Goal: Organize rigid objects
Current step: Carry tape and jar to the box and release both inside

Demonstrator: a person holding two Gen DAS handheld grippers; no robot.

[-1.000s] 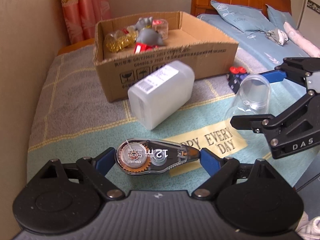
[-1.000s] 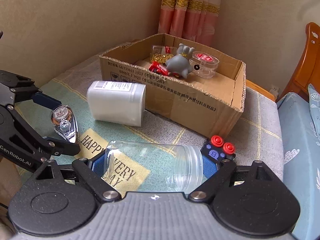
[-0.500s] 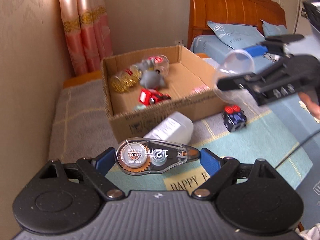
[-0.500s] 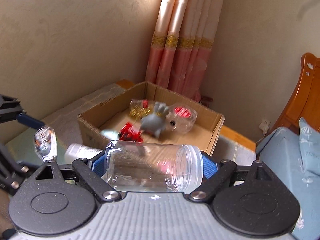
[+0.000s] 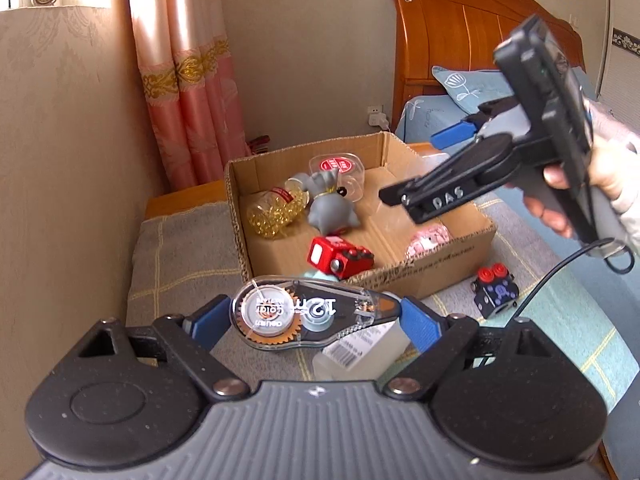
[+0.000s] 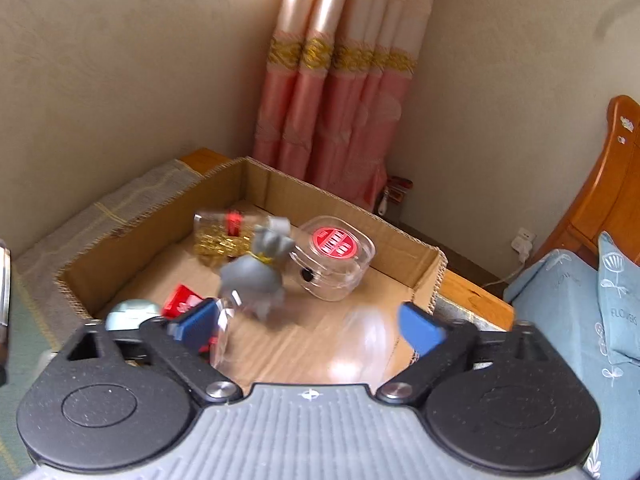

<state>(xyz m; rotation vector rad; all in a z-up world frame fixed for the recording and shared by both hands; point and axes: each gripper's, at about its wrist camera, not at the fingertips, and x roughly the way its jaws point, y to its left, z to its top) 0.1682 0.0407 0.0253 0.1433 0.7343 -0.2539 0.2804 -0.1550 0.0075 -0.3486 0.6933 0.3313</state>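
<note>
**Jar dropping into the box, tape dispenser waiting its turn**

From the left wrist view, the left gripper (image 5: 316, 316) is clamping the clear tape dispenser (image 5: 308, 314) end to end between its blue pads, above the near wall of the cardboard box (image 5: 440, 258). To place it well, the hand should be carrying it further over the rim and releasing low onto bare cardboard. The red toy car (image 5: 340, 256) is lying just inside that wall, with the grey mouse figure (image 5: 332, 208) and bead bottle (image 5: 276, 214) behind it; these are crowding the left half. Outside, a white bottle (image 5: 360, 354) and a black block with red buttons (image 5: 494, 290) are waiting on the blanket. The right gripper (image 5: 416, 170), held in a hand (image 5: 576, 196), is hovering over the box's right side, in the way of a straight approach.

From the right wrist view, the right gripper (image 6: 308, 322) has just been opening; its jaws are standing apart and the clear jar (image 6: 296, 340), blurred, is falling free between them over the box floor. A round clear container (image 6: 336, 256) is lying beyond.
</note>
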